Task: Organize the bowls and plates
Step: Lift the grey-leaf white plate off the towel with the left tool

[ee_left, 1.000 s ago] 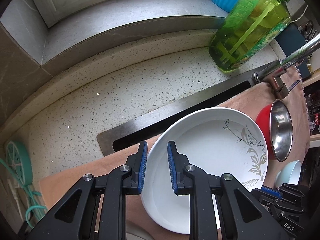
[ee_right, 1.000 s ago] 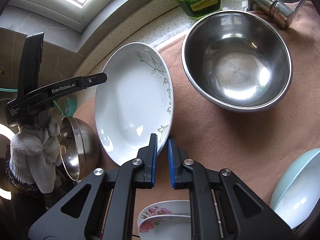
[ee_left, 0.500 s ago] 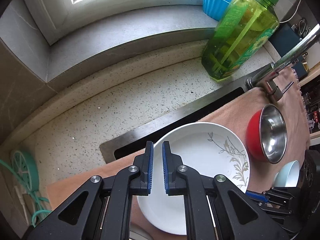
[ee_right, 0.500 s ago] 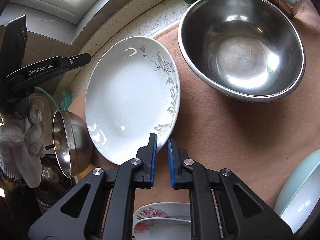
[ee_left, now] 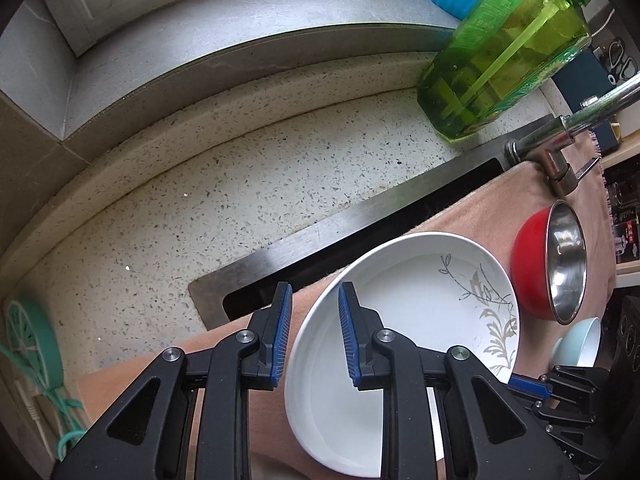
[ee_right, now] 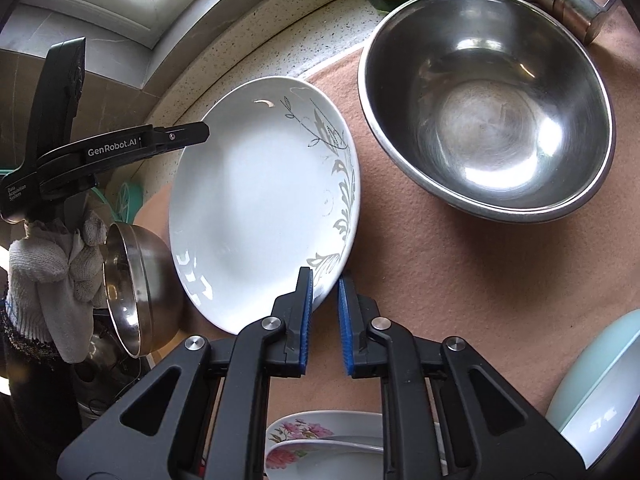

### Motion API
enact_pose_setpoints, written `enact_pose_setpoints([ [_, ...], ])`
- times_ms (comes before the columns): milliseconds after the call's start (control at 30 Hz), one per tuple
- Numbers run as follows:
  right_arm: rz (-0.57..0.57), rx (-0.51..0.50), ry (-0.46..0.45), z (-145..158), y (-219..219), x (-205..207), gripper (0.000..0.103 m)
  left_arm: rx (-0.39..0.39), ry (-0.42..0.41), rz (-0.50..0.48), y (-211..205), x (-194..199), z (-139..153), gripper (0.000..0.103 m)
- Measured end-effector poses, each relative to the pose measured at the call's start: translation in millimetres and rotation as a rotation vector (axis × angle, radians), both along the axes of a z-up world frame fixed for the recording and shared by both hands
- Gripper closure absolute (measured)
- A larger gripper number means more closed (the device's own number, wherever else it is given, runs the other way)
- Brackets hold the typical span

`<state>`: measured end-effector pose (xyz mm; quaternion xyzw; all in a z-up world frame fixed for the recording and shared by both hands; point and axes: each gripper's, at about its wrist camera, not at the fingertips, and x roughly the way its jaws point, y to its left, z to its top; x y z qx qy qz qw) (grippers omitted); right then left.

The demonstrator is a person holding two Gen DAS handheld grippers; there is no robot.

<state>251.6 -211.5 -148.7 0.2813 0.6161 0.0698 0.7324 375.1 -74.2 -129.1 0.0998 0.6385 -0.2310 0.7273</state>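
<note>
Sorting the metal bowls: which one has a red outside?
The large steel bowl beside the white plate, near the tap. Its outer wall is red; the smaller metal bowl is bare steel outside.

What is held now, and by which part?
The white leaf-patterned ceramic plate: right gripper pinches its rim; left gripper, jaws just opened, straddles the rim without gripping.

Speckled stone counter [ee_left: 224,200] under grey window sill [ee_left: 248,32]; daylight from window; sink edge [ee_left: 320,240] steel
</note>
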Motion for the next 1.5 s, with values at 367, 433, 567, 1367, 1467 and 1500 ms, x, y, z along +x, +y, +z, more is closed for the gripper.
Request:
enact_pose_setpoints([
  [367, -0.026, 0.016, 0.012, 0.3, -3.5, -3.0, 0.092, -0.009, 0.006, 0.021, 0.1, -6.8, -3.2, 0.088],
  [433, -0.029, 0.025, 0.023, -1.6, -6.2, -3.4, 0.092, -0.008, -0.001, 0.018, 0.2, -9.7, -0.2, 0.088],
  [567, -0.032, 0.033, 0.023, -0.7, -7.7, -5.7, 0.092, -0.011, -0.008, 0.016, 1.2, -14.2, 5.6, 0.088],
  [1367, -0.021, 0.08, -0.014, 26.2, -22.7, -44.0, 0.092, -0.029, -0.042, 0.04, 5.9, -50.5, 40.5, 0.088],
  [1467, -0.022, 0.086, -0.022, 30.7, -25.9, -53.5, 0.092, -0.034, -0.05, 0.039, 5.5, -58.3, 47.4, 0.088],
  [1500, -0.02, 0.087, -0.027, 32.3, -27.6, -56.9, 0.092, -0.037, -0.052, 0.04, 5.2, -61.1, 49.9, 0.088],
])
